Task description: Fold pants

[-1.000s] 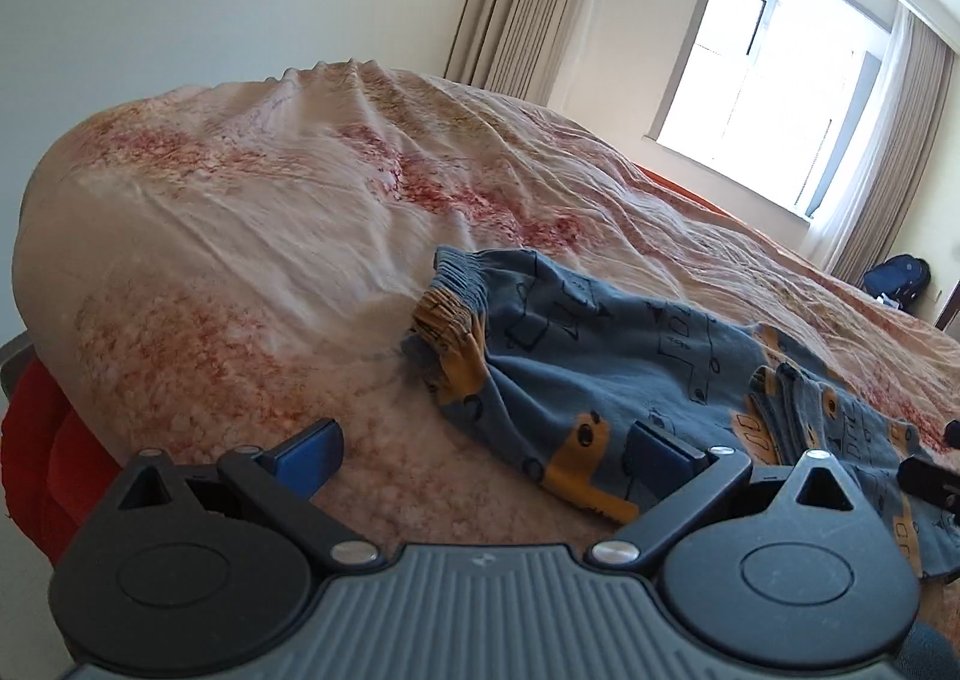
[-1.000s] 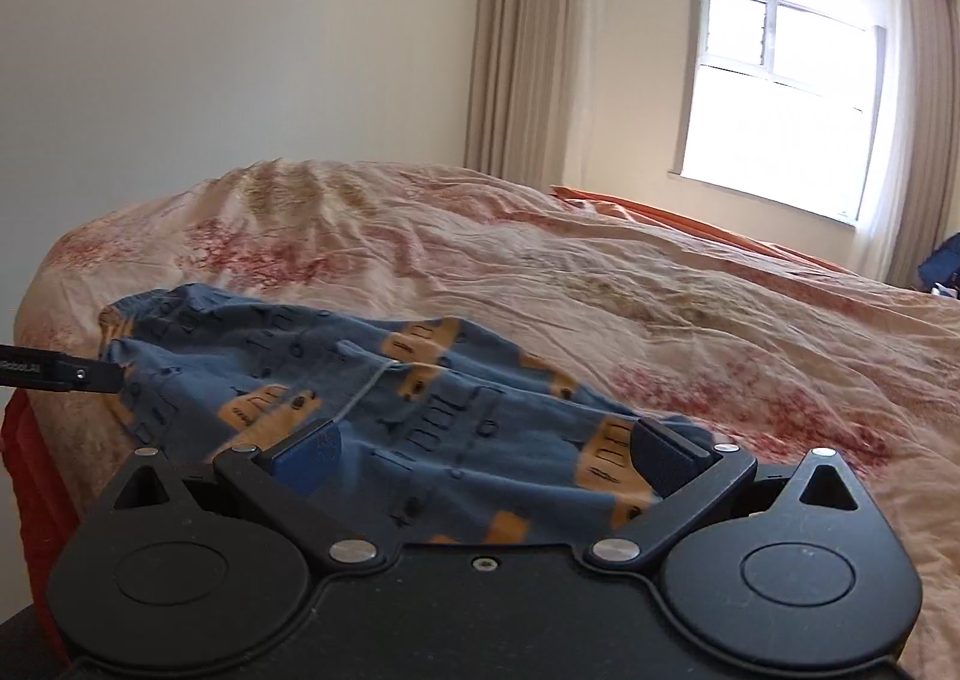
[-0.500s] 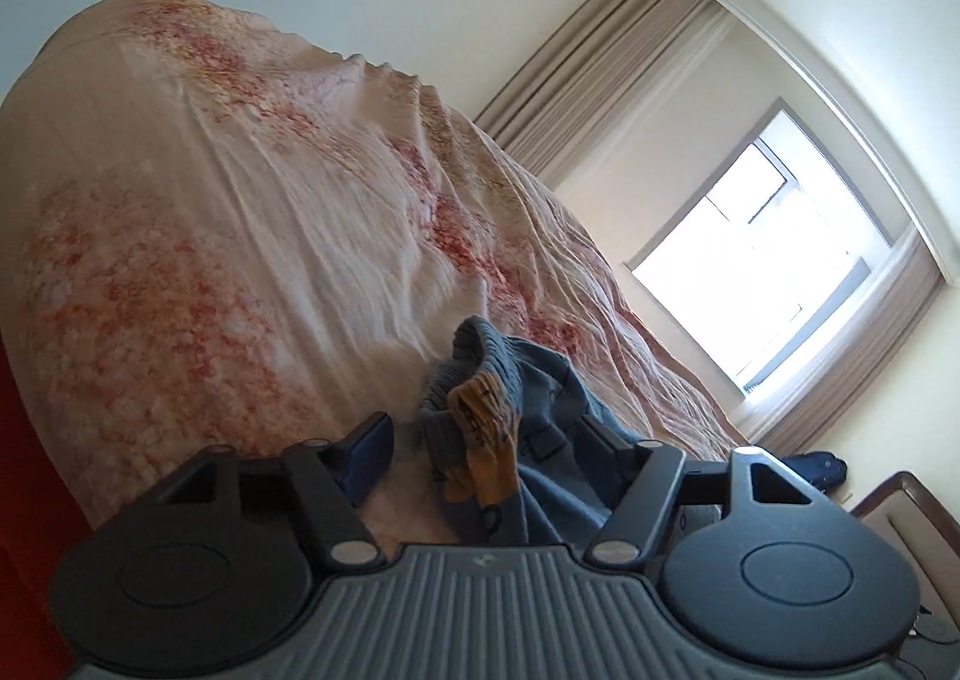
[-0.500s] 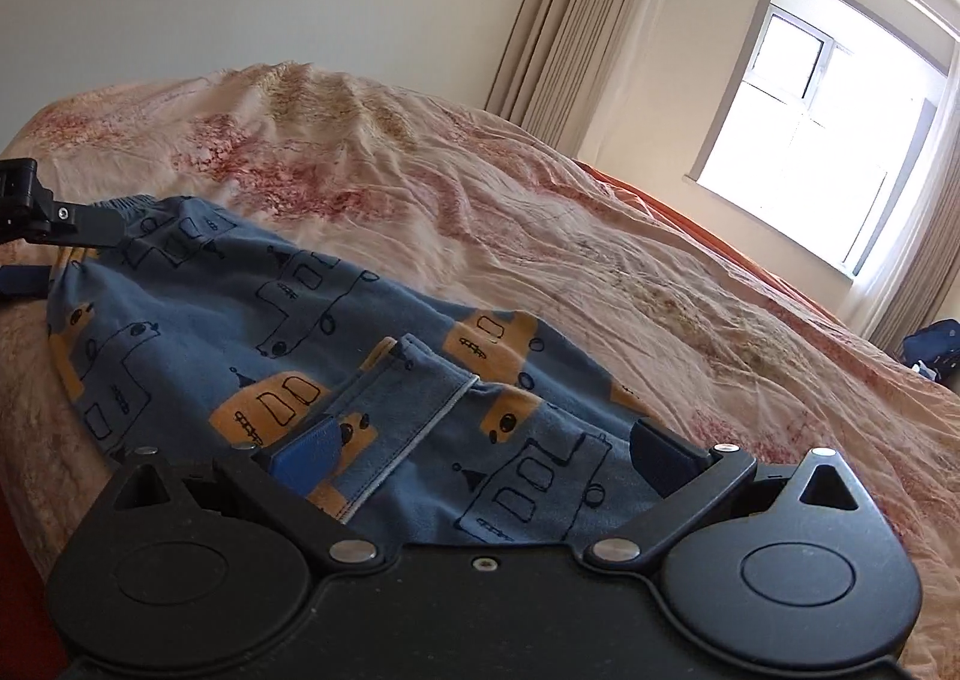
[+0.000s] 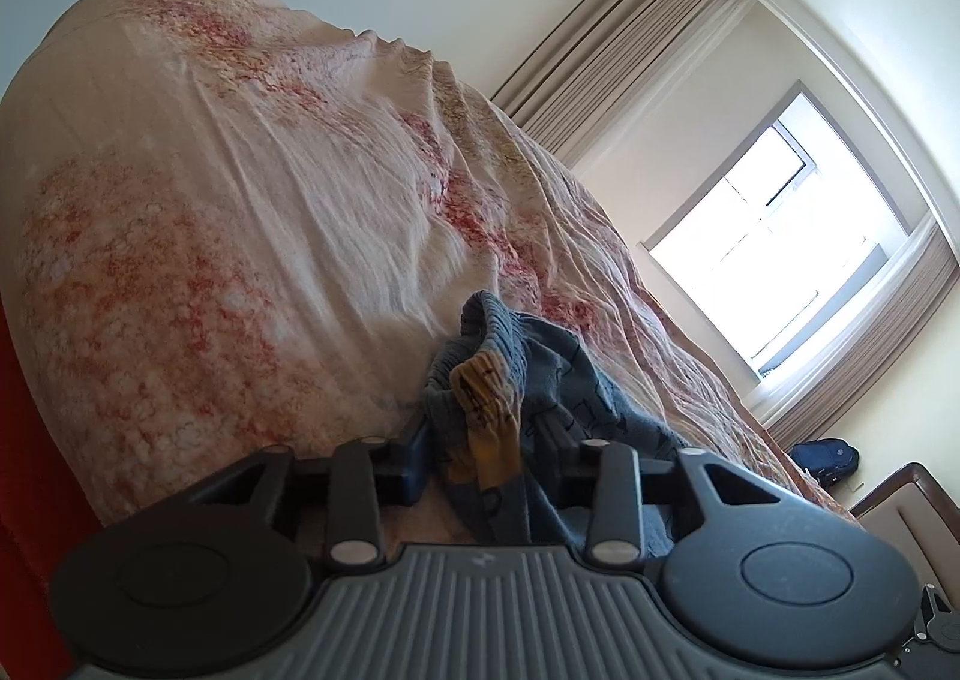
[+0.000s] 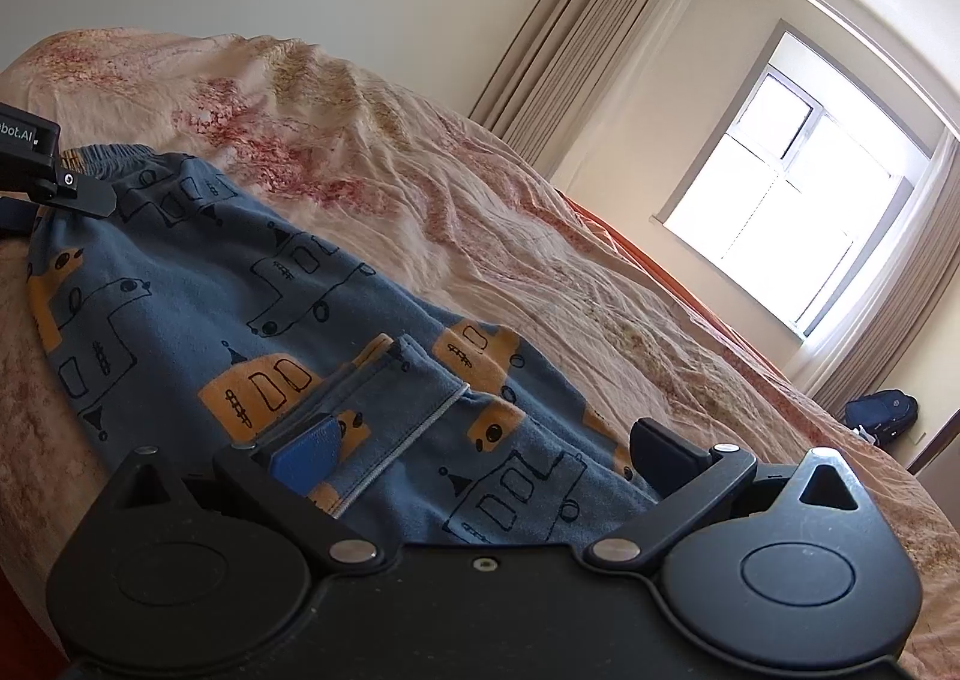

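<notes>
Where bunched at the waistband, blue pants (image 6: 252, 290) show orange trucks.

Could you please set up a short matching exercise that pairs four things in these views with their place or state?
Things:
1. pants
2. left gripper
3. right gripper
4. backpack

Places or states:
A. jaws wide apart over a leg end
B. on the floor by the curtain
C. spread across the bedspread
D. jaws closed on the bunched waistband

Pairs: 1-C, 2-D, 3-A, 4-B
</notes>
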The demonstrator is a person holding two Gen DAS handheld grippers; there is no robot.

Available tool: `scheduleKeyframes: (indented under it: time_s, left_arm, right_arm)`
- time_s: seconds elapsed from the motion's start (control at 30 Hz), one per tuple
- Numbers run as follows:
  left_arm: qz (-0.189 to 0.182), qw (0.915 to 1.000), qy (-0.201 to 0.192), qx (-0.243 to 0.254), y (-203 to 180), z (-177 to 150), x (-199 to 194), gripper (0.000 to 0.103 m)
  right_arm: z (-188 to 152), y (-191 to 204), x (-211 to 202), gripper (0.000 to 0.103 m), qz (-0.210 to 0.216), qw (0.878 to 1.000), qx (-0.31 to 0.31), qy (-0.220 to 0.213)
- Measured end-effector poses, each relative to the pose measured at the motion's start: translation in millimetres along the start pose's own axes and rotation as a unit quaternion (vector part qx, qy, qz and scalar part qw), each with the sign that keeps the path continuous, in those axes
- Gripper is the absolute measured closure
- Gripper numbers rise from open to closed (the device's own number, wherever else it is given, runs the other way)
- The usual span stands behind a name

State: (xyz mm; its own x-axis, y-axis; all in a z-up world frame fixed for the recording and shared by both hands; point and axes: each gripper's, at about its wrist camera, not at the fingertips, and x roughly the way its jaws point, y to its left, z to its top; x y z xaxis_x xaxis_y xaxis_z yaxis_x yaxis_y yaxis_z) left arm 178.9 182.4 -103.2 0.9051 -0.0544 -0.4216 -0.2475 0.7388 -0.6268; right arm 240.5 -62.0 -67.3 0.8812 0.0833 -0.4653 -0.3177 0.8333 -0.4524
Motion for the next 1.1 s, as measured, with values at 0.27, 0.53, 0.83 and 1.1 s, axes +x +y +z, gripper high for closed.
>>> scheduleKeyframes:
  time_s: [0.27, 0.53, 0.83, 1.1]
  left_arm:
    - [-0.021, 0.9982, -0.029, 0.049, -31.5, 9.8, -13.9, 0.088]
    - [-0.104, 0.9828, -0.051, 0.143, -108.3, 19.1, -32.6, 0.088]
    - [-0.194, 0.9361, -0.009, 0.294, -227.0, -33.2, -39.3, 0.088]
    - [-0.209, 0.8907, 0.093, 0.393, -292.4, -120.0, -11.6, 0.088]
  right_arm:
    - [-0.6, -2.2, -1.7, 0.001, 0.005, 1.000, 0.007, -0.001]
    - [-24.9, -48.1, -29.3, 0.001, 0.036, 0.991, 0.123, -0.021]
    - [-81.0, -89.0, -75.8, 0.001, -0.018, 0.979, 0.204, -0.022]
    - [-132.1, -129.8, -94.7, 0.001, -0.093, 0.969, 0.228, -0.005]
